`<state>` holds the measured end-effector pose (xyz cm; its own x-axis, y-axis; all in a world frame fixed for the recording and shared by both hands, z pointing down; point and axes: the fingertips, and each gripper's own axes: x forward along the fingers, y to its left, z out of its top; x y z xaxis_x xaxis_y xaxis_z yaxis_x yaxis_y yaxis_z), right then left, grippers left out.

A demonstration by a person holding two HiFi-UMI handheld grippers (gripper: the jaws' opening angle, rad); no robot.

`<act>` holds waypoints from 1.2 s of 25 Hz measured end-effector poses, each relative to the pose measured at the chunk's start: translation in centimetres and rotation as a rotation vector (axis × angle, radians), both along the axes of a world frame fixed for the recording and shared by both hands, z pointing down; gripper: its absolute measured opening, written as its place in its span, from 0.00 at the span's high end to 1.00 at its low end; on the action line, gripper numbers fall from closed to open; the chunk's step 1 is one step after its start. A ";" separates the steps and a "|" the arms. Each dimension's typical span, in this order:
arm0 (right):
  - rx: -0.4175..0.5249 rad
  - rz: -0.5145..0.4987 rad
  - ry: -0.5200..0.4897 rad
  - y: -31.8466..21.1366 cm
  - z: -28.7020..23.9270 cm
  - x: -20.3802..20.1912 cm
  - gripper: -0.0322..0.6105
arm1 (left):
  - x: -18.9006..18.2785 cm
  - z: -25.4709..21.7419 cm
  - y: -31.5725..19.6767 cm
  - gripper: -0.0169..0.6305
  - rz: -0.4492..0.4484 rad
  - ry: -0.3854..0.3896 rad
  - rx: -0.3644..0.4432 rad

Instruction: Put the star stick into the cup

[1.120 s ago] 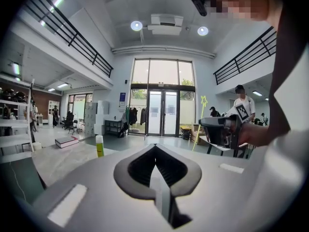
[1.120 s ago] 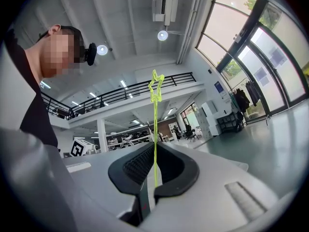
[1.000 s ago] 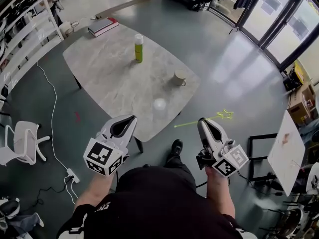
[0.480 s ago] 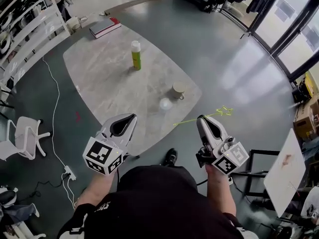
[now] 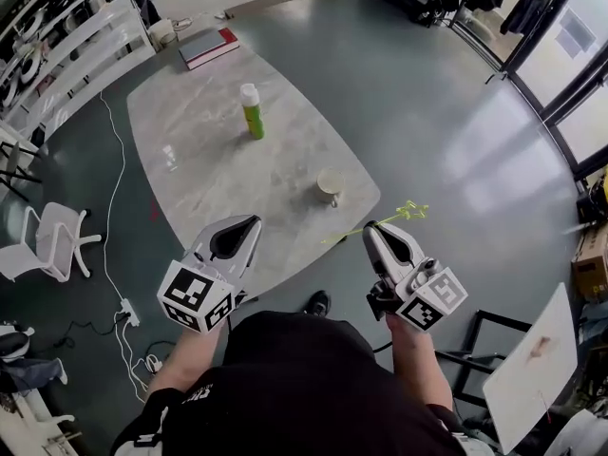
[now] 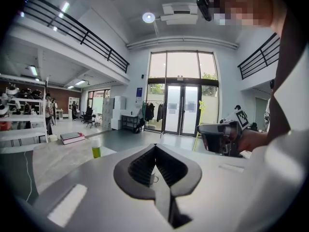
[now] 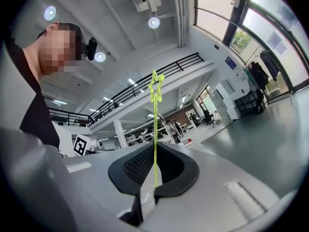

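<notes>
Head view puts both of our tools low in the frame, close to the near edge of the table (image 5: 218, 160). Our right tongs (image 5: 373, 227) are clamped narrow on the star stick (image 5: 400, 215), a thin yellow-green rod that crosses their tips at a slant. Its star end juts out to the right and away from us, and its bare end points left toward the table's edge. In the right gripper view the rod rises upright from between the two dark pads, with the star at its top.

The cup (image 5: 329, 183) stands upright on the table near its right-hand edge, apart from the stick and from both tongs. Our left tongs (image 5: 251, 223) have their tips together and carry nothing. In the left gripper view we see only a slim gap between the ribbed pads, with the distant cup showing through it.

Farther along the table stands a green bottle (image 5: 251, 112) with a white cap. A white chair (image 5: 52, 247) sits on the floor to the left.
</notes>
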<state>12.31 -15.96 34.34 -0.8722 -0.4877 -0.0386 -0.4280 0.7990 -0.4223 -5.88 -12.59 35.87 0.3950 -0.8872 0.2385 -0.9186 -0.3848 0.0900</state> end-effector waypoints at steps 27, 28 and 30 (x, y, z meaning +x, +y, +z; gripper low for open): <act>-0.065 -0.009 0.052 -9.5 3.4 0.2 0.91 | 2.3 2.4 -7.8 0.97 0.025 0.014 -0.029; -0.069 -0.007 0.059 -9.9 3.7 -0.1 0.91 | 2.2 2.6 -8.1 0.97 0.029 0.018 -0.033; -0.078 -0.005 0.071 -10.7 4.4 -0.5 0.91 | 2.2 3.2 -8.7 0.97 0.038 0.025 -0.042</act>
<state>11.80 -26.70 38.73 -0.8737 -0.4825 0.0615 -0.4554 0.7670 -0.4521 -3.70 -21.29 39.07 0.4339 -0.8612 0.2647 -0.9009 -0.4143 0.1290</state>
